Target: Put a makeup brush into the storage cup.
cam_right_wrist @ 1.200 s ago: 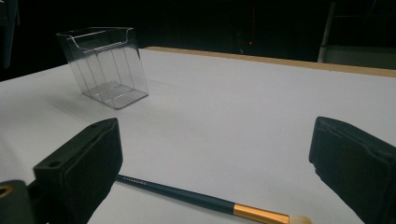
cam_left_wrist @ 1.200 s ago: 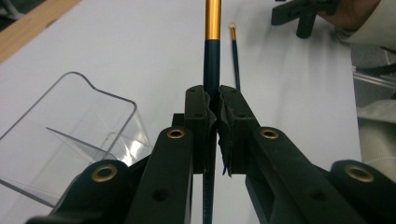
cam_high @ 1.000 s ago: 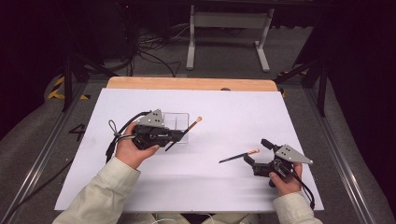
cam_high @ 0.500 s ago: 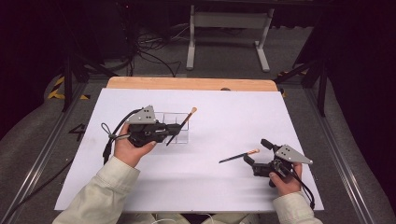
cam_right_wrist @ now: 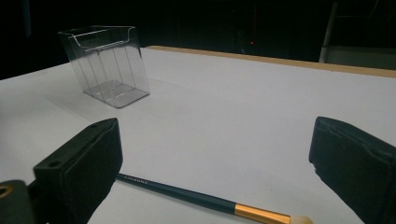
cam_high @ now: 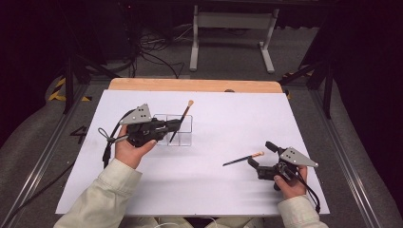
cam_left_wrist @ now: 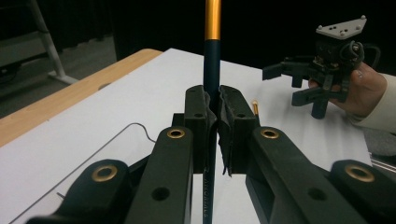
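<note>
2 brushes — 1 brush [cam_high: 180, 122] clamped in left gripper [cam_high: 177, 125], other brush [cam_high: 243, 158] before wide-open right gripper [cam_high: 259, 156].

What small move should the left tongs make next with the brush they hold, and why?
Probably lower the brush handle-first into the clear organizer. The left tongs are shut on its dark handle, holding it over the box, bristles up. The right tongs stand open by a second brush lying on the table.

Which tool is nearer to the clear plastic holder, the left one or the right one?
Left. The left tool, shut on a brush, is right at the clear holder. The right tool is far off near the table's right front, by another brush.
</note>
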Motion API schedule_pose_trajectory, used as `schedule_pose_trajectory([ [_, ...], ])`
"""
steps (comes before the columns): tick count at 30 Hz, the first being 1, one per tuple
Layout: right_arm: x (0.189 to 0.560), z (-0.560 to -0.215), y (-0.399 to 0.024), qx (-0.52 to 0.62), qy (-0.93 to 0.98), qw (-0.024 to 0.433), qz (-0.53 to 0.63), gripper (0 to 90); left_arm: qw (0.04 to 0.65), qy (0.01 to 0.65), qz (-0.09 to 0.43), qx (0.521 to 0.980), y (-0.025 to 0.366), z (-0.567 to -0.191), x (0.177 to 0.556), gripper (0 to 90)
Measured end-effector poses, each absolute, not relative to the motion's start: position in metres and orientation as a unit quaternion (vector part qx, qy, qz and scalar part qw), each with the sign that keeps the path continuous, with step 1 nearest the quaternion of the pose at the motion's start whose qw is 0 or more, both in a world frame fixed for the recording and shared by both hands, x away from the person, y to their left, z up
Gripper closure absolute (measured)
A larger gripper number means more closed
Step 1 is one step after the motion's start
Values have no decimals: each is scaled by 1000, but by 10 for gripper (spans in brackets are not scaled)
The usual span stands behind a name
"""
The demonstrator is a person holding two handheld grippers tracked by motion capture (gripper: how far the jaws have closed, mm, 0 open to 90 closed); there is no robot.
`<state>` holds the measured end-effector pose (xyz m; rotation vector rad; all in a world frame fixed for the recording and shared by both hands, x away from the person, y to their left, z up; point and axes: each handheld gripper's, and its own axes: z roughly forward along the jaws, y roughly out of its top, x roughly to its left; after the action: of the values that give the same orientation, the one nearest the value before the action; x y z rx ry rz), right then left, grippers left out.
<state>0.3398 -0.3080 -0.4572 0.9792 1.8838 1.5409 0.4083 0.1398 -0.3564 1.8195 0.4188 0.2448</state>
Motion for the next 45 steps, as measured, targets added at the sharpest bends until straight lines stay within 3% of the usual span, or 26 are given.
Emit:
schedule_pose_trajectory([
  [17, 340, -457, -307, 356, 698, 257, 566, 35, 649, 194, 129, 725, 145, -362, 421, 826],
  [45, 338, -457, -306, 357, 694, 267, 565, 32, 674, 221, 148, 689, 149, -381, 444, 826],
])
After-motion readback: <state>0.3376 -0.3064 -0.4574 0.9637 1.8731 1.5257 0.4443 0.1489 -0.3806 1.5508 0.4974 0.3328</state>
